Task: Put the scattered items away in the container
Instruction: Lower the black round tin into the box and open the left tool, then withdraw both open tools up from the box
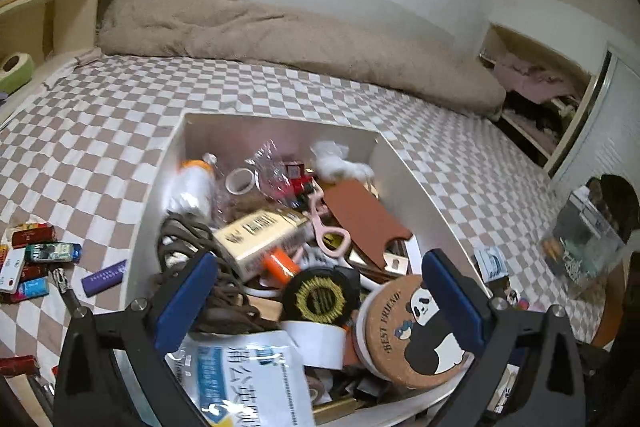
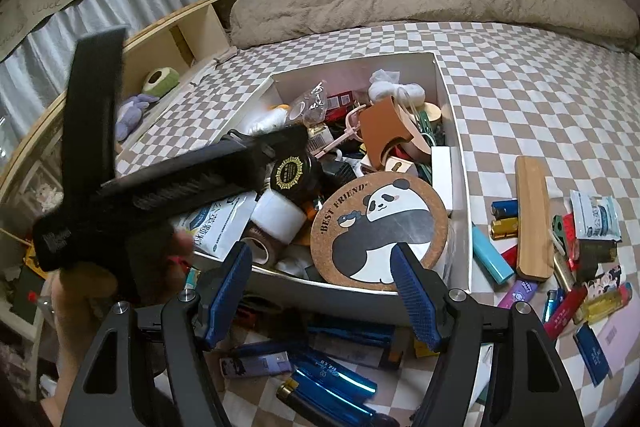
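The white box [image 1: 420, 187] sits on the checkered bedsheet [image 1: 120, 115], its long axis running away toward the blanket. The cork panda coaster [image 2: 380, 223] lies tilted on top of the clutter. The left gripper [image 1: 316, 291] hovers with jaws spread wide, empty. The right gripper [image 2: 324, 287] is half open, seemingly gripping nothing. Only the right view shows lighters [image 2: 490, 253] beside the box.

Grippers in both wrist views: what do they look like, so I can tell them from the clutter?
Both match. The left gripper and right gripper each have two black triangular arms with silver round bolts, ending in flat blue ribbed fingers. In the right wrist view the other tool shows as a black textured body. No cables or sleeves show.
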Tool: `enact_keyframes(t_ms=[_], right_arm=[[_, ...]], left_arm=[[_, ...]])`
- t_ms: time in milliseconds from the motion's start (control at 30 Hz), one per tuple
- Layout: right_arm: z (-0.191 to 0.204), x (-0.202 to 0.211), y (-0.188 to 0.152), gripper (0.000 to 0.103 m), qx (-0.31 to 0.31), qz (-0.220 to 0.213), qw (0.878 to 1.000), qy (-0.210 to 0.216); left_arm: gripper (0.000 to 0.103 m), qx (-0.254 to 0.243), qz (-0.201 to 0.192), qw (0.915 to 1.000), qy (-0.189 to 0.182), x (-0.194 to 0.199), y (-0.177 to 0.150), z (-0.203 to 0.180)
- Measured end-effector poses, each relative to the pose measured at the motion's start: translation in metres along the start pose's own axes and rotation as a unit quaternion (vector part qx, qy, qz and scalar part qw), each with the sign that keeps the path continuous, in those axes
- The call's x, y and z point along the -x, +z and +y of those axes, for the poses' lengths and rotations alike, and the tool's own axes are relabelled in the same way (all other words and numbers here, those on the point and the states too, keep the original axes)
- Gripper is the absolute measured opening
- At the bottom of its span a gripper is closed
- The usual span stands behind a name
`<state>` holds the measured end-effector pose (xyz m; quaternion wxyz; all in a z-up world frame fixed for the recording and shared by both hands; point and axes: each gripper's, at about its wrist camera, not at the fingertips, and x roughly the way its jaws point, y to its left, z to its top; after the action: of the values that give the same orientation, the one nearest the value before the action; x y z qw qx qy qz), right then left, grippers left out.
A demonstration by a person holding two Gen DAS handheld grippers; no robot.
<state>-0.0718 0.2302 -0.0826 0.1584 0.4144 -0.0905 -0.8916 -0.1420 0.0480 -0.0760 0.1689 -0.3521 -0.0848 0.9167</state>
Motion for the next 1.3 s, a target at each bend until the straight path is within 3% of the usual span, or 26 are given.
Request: enact_keyframes(t_ms=[867,900,1000,1100,1167,1300], right_arm=[[-0.004,0.001,0.002,0.072,-0.003,-0.011,1.0,-0.012],[-0.004,0.001,0.002,0.074,-0.004,-0.013,1.0,-0.013],[-0.006,0.004,0.003,0.093,-0.003,-0.026,0.999,-0.03],[-0.007,0.009,0.004,0.096,0.003,-0.042,0.998,-0.051],[-0.008,0.013,0.005,0.103,0.008,-0.055,0.996,-0.067],[-0.007,0.019,0.003,0.103,0.028,-0.075,0.991,-0.107]], left_arm=[[0.103,-0.028,0.001,0.9986,0.044,0.021,-0.004,-0.006],[0.103,-0.028,0.0,0.9986,0.046,0.022,-0.005,-0.006],[0.103,-0.029,-0.005,0.9981,0.055,0.026,-0.006,-0.005],[0.103,-0.028,-0.01,0.9975,0.065,0.03,-0.007,-0.004],[0.103,-0.026,-0.012,0.9972,0.069,0.033,-0.008,-0.002],[0.103,-0.014,-0.016,0.9972,0.072,0.042,-0.013,0.005]])
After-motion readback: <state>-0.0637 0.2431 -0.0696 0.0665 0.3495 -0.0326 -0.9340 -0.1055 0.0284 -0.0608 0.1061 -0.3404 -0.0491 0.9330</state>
